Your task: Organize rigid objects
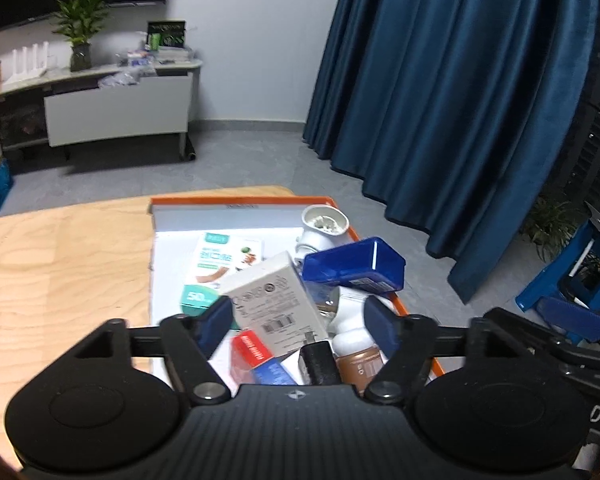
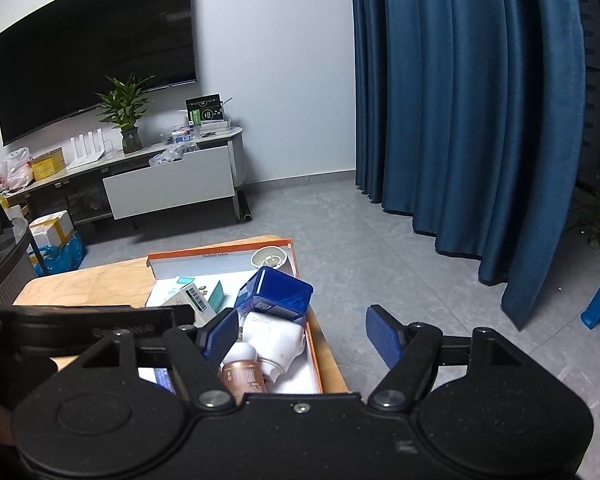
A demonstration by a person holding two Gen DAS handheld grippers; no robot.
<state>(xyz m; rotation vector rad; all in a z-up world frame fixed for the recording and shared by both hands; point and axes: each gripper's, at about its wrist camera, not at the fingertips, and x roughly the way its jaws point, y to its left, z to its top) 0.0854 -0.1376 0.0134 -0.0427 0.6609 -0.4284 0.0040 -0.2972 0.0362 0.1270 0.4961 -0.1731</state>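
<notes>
A dark wall-mounted television (image 2: pixel 96 48) hangs above a low media console (image 2: pixel 168 184) with a potted plant (image 2: pixel 126 112); blue curtains (image 2: pixel 472 100) reach the grey tiled floor (image 2: pixel 340 224).

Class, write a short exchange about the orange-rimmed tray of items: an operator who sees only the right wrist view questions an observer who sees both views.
Operator: My right tongs hide the near end of the orange tray. What lies there besides the brown bottle?
Observer: A red box, to the left of that bottle.
Operator: Are the left tongs open?
Observer: Yes, open and holding nothing.
Operator: What shows between them?
Observer: A white barcode box, tilted on top of the pile.
</notes>
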